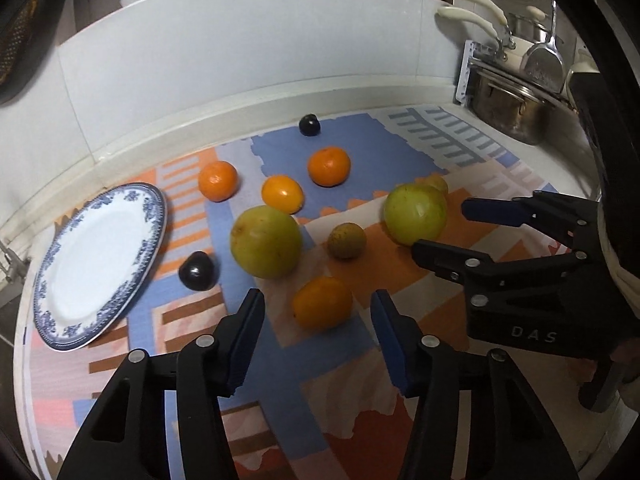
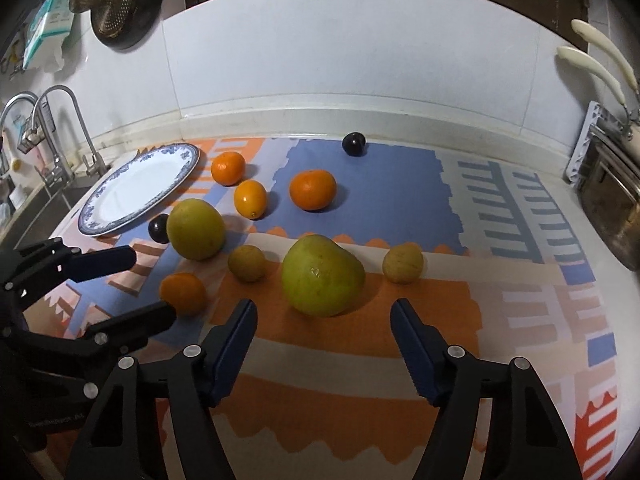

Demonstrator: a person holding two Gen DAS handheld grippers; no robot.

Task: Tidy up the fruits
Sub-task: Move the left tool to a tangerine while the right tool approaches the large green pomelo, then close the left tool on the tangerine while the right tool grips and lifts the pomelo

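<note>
Several fruits lie loose on a patterned mat. A blue-rimmed white plate sits empty at the left; it also shows in the right wrist view. My left gripper is open, just short of an orange. My right gripper is open, just short of a large green fruit. Another large green fruit lies mid-mat. Other oranges, two dark plums and small yellow-green fruits lie around. The right gripper shows in the left view.
A white tiled wall closes the back. Pots and a rack stand at the far right. A sink with taps lies left of the plate. A strainer hangs on the wall.
</note>
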